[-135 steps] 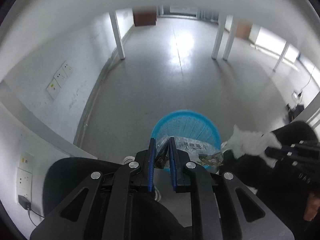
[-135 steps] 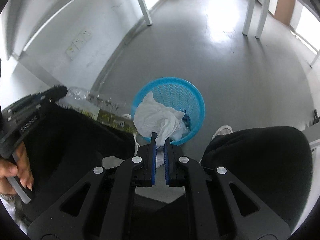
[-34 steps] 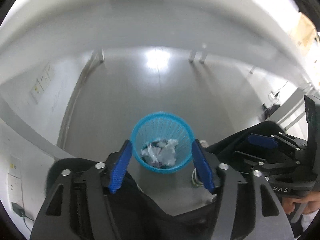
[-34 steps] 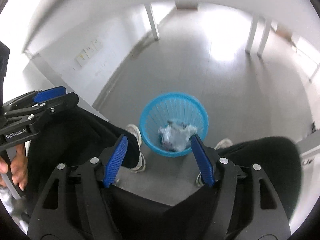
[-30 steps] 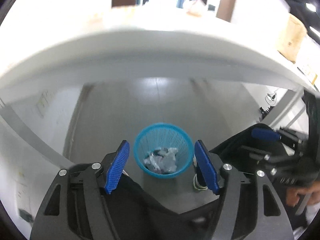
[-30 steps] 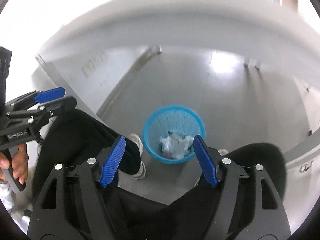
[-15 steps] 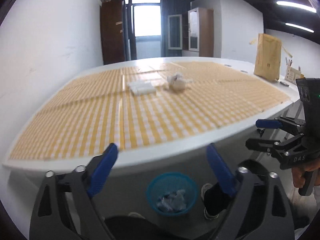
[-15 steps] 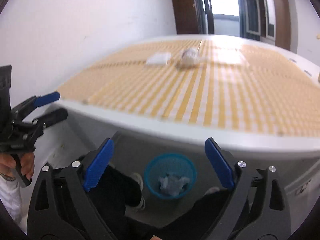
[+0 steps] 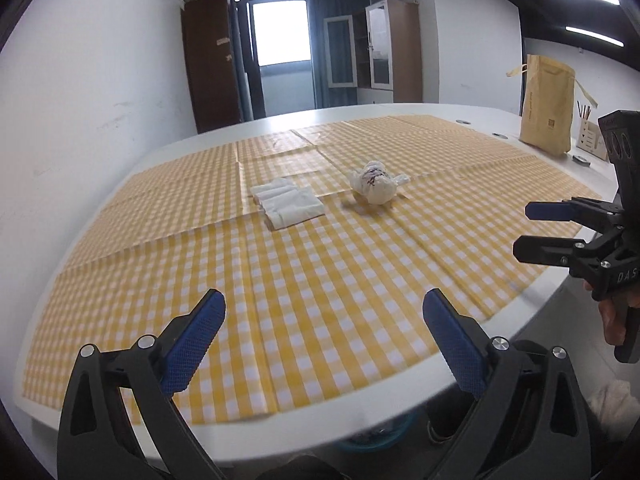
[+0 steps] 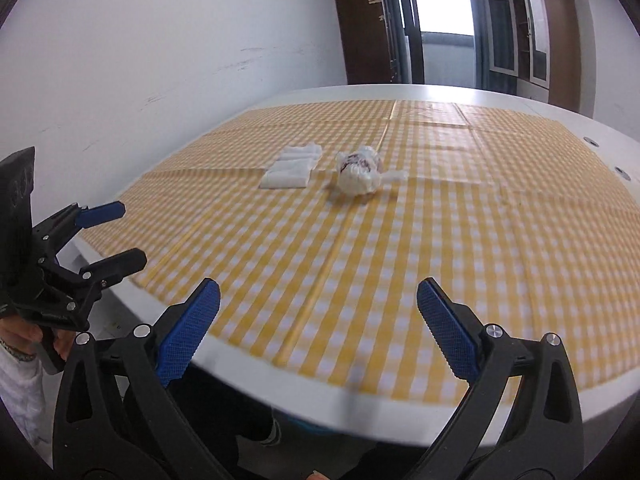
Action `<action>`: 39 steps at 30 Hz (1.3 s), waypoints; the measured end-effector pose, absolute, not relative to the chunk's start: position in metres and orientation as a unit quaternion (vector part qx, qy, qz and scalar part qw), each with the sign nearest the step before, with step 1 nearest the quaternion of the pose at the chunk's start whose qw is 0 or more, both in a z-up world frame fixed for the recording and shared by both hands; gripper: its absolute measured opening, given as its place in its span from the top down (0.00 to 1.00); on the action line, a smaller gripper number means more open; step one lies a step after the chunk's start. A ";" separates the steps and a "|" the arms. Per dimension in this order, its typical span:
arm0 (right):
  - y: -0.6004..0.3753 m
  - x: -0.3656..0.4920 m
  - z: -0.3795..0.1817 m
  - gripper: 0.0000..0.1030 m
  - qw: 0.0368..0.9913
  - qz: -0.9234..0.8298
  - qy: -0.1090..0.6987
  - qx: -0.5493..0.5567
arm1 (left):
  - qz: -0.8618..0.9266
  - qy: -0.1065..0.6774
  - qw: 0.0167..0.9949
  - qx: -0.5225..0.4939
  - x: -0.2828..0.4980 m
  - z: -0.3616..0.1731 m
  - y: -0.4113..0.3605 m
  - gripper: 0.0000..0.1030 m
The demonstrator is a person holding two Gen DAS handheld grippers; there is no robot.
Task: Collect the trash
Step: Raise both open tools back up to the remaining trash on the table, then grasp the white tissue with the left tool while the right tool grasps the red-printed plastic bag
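A crumpled white plastic bag (image 9: pixel 375 182) with something dark inside lies mid-table on the yellow checked cloth (image 9: pixel 280 264); it also shows in the right wrist view (image 10: pixel 359 175). A folded white tissue stack (image 9: pixel 287 203) lies left of it, also seen in the right wrist view (image 10: pixel 291 167). My left gripper (image 9: pixel 322 316) is open and empty above the table's near edge. My right gripper (image 10: pixel 318 312) is open and empty too. Each gripper shows in the other's view: the right one (image 9: pixel 550 232), the left one (image 10: pixel 108 232). The blue bin (image 9: pixel 372 436) peeks out under the table edge.
A brown paper bag (image 9: pixel 547 108) and a pen holder (image 9: pixel 588 136) stand at the table's far right. A white wall (image 9: pixel 100 112) runs along the left side. Cabinets and a doorway (image 9: pixel 284 68) are at the back.
Both grippers let go of the trash over the blue bin, opened wide, then rose from under the table to above its near edge, now facing the tabletop.
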State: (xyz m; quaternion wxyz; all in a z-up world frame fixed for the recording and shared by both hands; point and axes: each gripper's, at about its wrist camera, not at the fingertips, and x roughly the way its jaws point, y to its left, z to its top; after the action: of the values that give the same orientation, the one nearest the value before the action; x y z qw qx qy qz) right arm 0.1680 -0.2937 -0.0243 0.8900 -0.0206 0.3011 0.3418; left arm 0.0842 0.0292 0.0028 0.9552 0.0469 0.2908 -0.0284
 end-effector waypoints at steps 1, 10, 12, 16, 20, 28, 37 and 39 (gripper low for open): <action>-0.292 0.175 -0.023 0.09 0.891 0.340 0.302 -0.022 | -0.030 0.295 0.954 0.045 0.091 0.003 0.033 0.06; -0.267 0.234 -0.018 0.09 0.885 0.333 0.323 -0.025 | -0.031 0.325 0.943 0.066 0.159 0.000 0.054 0.06; -0.259 0.245 -0.018 0.09 0.883 0.333 0.329 -0.023 | -0.031 0.333 0.939 0.077 0.177 -0.002 0.057 0.06; -0.239 0.268 -0.016 0.09 0.882 0.331 0.333 -0.030 | -0.035 0.341 0.935 0.092 0.207 -0.004 0.061 0.06; -0.224 0.295 -0.016 0.10 0.882 0.322 0.344 -0.037 | -0.043 0.338 0.934 0.109 0.233 -0.005 0.057 0.06; -0.201 0.341 -0.028 0.18 0.865 0.316 0.387 -0.039 | -0.051 0.366 0.920 0.129 0.284 -0.022 0.060 0.06; -0.193 0.358 -0.045 0.43 0.848 0.311 0.426 -0.045 | -0.074 0.415 0.895 0.148 0.320 -0.038 0.055 0.06; -0.193 0.357 -0.048 0.52 0.850 0.304 0.426 -0.053 | -0.094 0.423 0.890 0.145 0.321 -0.039 0.051 0.07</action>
State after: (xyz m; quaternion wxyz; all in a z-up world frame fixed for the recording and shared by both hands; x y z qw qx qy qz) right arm 0.3570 -0.1926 -0.0481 0.8503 -0.0532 0.4265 0.3036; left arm 0.3209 0.0507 -0.0393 0.8896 0.1445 0.4230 -0.0940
